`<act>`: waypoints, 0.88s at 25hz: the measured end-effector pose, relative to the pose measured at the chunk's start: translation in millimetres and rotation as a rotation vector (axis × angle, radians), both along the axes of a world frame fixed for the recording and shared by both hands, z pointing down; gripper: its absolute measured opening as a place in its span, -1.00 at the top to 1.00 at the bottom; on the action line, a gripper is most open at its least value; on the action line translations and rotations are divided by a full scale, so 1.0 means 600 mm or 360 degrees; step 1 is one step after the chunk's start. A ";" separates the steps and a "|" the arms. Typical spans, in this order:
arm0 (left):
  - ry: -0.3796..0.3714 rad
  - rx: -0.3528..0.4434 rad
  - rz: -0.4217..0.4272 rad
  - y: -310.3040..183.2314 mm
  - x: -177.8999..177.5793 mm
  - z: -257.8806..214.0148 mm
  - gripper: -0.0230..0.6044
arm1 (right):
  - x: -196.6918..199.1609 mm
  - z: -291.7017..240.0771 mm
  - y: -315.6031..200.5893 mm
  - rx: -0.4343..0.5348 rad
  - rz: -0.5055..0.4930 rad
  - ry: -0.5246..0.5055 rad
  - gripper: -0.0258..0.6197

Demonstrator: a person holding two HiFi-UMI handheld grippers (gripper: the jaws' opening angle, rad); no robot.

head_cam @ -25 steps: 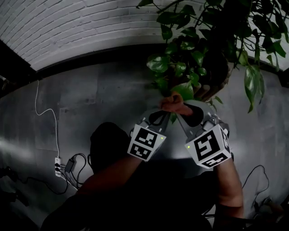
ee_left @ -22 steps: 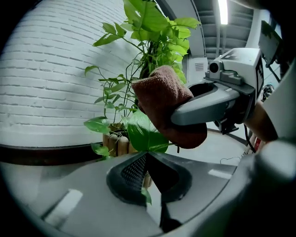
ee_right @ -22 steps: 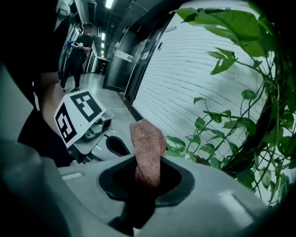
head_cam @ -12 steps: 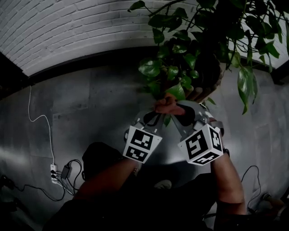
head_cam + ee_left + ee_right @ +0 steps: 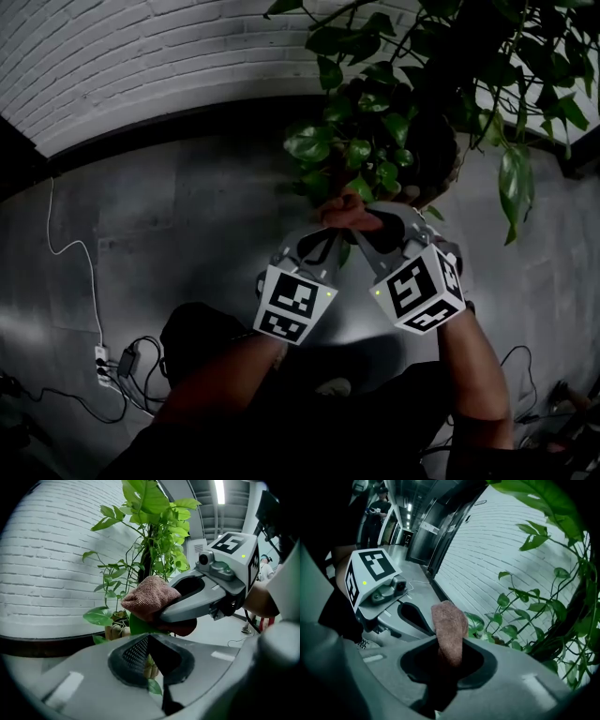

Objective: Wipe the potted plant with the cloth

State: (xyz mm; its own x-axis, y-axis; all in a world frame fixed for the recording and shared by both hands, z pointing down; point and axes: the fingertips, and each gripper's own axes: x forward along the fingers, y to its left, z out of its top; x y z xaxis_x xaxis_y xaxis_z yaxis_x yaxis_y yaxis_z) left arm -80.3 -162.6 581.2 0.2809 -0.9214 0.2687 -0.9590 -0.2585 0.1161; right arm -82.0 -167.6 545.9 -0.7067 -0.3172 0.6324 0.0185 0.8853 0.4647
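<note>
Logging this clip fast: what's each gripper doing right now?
Left gripper: closed on a green leaf.
Right gripper: closed on the brown cloth.

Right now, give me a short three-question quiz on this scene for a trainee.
1. True or false: the right hand-held gripper is empty.
2. What is the left hand-held gripper pinching? A) a cable B) a leaf of the potted plant C) nothing
3. Fill in: the wall behind the plant is painted white ____.
Key: 1 false, it is shut on the cloth; 2 B; 3 brick.
</note>
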 end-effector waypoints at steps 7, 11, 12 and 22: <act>0.0025 -0.0008 0.0015 -0.004 0.001 0.002 0.90 | -0.014 0.002 -0.041 -0.0025 0.0022 -0.0040 0.72; 0.0027 -0.0010 0.0020 -0.007 0.002 -0.002 0.90 | -0.010 0.001 -0.065 -0.0066 0.0071 -0.0065 0.72; 0.0024 -0.0004 0.0024 -0.007 0.003 -0.004 0.90 | -0.009 0.001 -0.069 -0.0069 0.0080 -0.0065 0.72; -0.0022 -0.0003 0.0066 0.004 0.003 0.012 0.90 | 0.005 -0.002 -0.107 -0.0082 0.0165 -0.0055 0.72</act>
